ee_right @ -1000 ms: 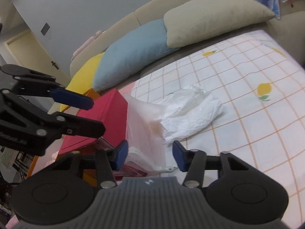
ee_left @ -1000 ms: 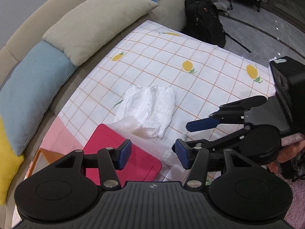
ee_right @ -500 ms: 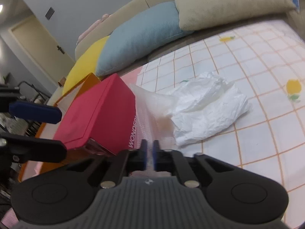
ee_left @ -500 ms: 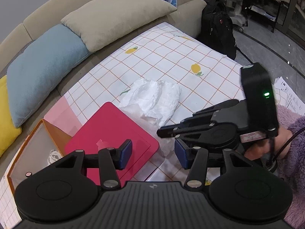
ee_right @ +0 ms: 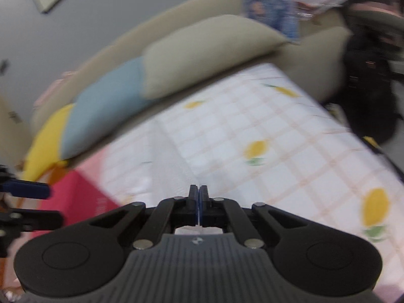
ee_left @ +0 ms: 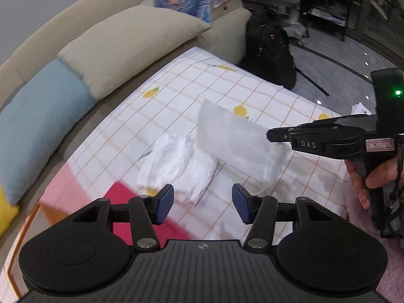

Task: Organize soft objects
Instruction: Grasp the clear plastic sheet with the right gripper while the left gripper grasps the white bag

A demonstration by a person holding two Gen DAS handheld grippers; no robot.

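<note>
Left wrist view: one crumpled white cloth [ee_left: 180, 166] lies on the lemon-print bench [ee_left: 290, 106], just ahead of the left hand-held gripper [ee_left: 202, 203], whose jaws stand wide apart. One clear plastic bag [ee_left: 234, 139] hangs above the cloth, pinched in the clenched right hand-held gripper [ee_right: 198, 197]. Three cushions [ee_left: 131, 48] line the sofa; one red box [ee_left: 141, 214] sits nearby.

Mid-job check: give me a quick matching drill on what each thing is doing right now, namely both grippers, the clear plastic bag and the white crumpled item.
Things:
1. left gripper
2. right gripper
3. translucent plastic bag
4. crumpled white soft item

States:
A. lying on the lemon-print checked cloth
B. shut on thin plastic
C. open, holding nothing
D. lifted above the cloth, pinched at one edge

Pairs: 1-C, 2-B, 3-D, 4-A
</note>
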